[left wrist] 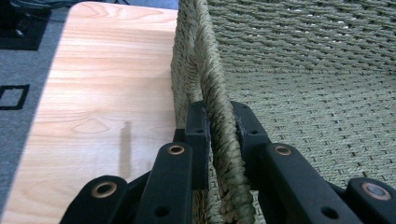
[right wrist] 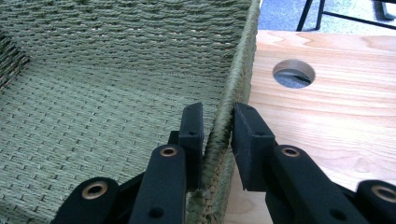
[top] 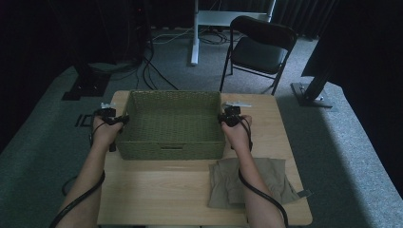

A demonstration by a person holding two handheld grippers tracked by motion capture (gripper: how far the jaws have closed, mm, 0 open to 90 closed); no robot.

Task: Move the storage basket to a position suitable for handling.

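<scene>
We see a crumpled beige cloth (top: 252,183) lying on the near right of the wooden table (top: 161,194). Beyond the table's far right corner, a black folding chair (top: 259,50) stands on grey carpet (top: 43,128).

Each hand-held gripper, the left hand-held gripper (top: 124,118) and the right hand-held gripper (top: 221,117), is black, with flat, blocky jaws on linked bars pinned by brass-coloured rivets and small dark screw holes. A grey plate tops each body. Thick black cables trail along the person's bare, sleeveless forearms.
</scene>
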